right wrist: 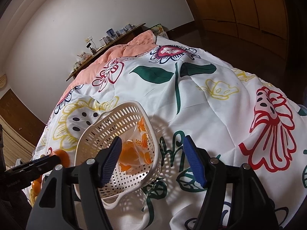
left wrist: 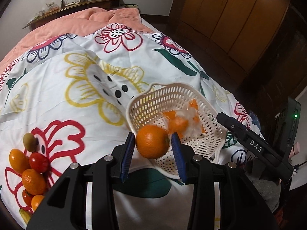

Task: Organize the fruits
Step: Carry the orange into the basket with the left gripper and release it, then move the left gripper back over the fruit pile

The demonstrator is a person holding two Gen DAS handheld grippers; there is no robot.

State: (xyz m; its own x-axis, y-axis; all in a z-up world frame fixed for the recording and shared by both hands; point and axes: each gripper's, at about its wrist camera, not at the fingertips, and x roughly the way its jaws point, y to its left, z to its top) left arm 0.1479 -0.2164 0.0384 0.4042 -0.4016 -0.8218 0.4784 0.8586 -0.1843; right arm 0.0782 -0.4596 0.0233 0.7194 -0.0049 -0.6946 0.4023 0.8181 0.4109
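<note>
A: So where is the orange (left wrist: 152, 141) right now?

B: Clamped between the blue pads of the left gripper (left wrist: 152, 143), held just above the near rim of the white basket (left wrist: 153, 103).

A: And the basket itself?

B: It sits on the flowered quilt (right wrist: 211, 99) of the bed, toward the right edge. Inside it lies a clear bag of orange pieces (left wrist: 180, 120).

A: What about the right gripper (right wrist: 157, 157)?

B: Its jaws stand apart with nothing pressed between them. One finger hangs over the basket's inside, the other over the quilt just beside the rim.

A: Any more fruit around?

B: Yes, a pile (left wrist: 31, 164) near the left edge of the bed: a kiwi (left wrist: 30, 142), a tomato (left wrist: 39, 162), several oranges and something yellow, partly hidden.
</note>
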